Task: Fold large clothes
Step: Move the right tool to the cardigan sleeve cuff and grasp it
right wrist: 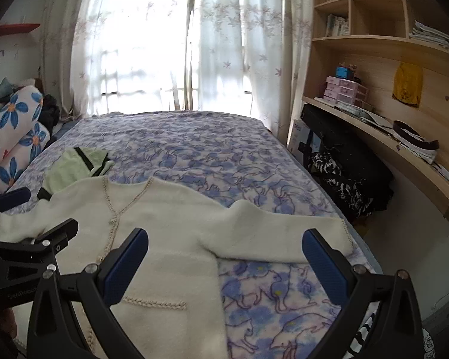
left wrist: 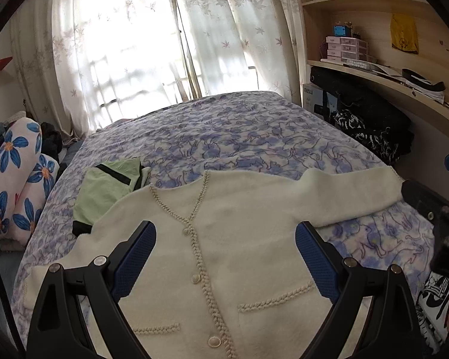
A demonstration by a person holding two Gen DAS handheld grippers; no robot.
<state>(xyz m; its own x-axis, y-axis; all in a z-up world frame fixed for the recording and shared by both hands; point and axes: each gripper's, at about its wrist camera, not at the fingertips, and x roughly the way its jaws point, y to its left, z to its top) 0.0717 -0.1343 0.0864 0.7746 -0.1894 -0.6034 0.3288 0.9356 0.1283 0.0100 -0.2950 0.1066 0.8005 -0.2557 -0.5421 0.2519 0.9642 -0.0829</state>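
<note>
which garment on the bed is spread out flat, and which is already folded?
The cream knit cardigan lies spread flat, sleeves out, buttons up, below both open grippers. The light green garment with black trim is the folded one, beside the cardigan's shoulder.

i see a cream-white cardigan point(left wrist: 239, 239) with braided trim and pearly buttons in the same pale tone. it lies on a bedspread point(left wrist: 224, 137) printed with blue and lavender cat outlines on white. a pale green garment point(left wrist: 107, 188) with black bands sits by it. the rolled bedding point(left wrist: 15, 179) is white with big blue flowers, orange at their centres. my left gripper point(left wrist: 226, 239) and right gripper point(right wrist: 226, 248) are black with blue textured pads. the curtains point(right wrist: 224, 45) are sheer white with faint mauve leaves. the shelves point(right wrist: 374, 45) are light wood; a yellow cloth point(right wrist: 408, 85) hangs there, near pink drawers point(right wrist: 345, 89).
</note>
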